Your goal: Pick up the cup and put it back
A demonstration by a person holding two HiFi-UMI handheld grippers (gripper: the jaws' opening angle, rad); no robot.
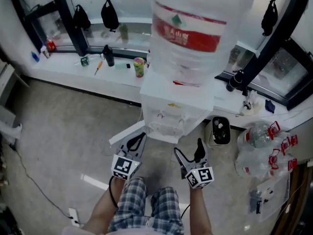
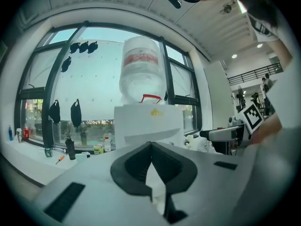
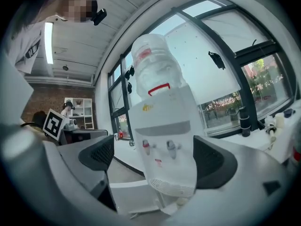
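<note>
Where the ledge [image 1: 55, 65] runs, a cup [image 1: 139, 66] stands.

Floor and ledge, as I see them in the head view. Grey floor [image 1: 58, 131]: a white water dispenser [image 1: 176, 104] stands against the ledge, with a black bin [image 1: 220, 131] just beside it. A clear bag of plastic bottles [image 1: 264, 151] lies further toward the view's right, and a power strip [image 1: 73, 213] at lower left. White window ledge [image 1: 63, 68]: cup [image 1: 139, 66], black bottle [image 1: 108, 56] and orange-handled screwdriver [image 1: 98, 66] between them.
</note>
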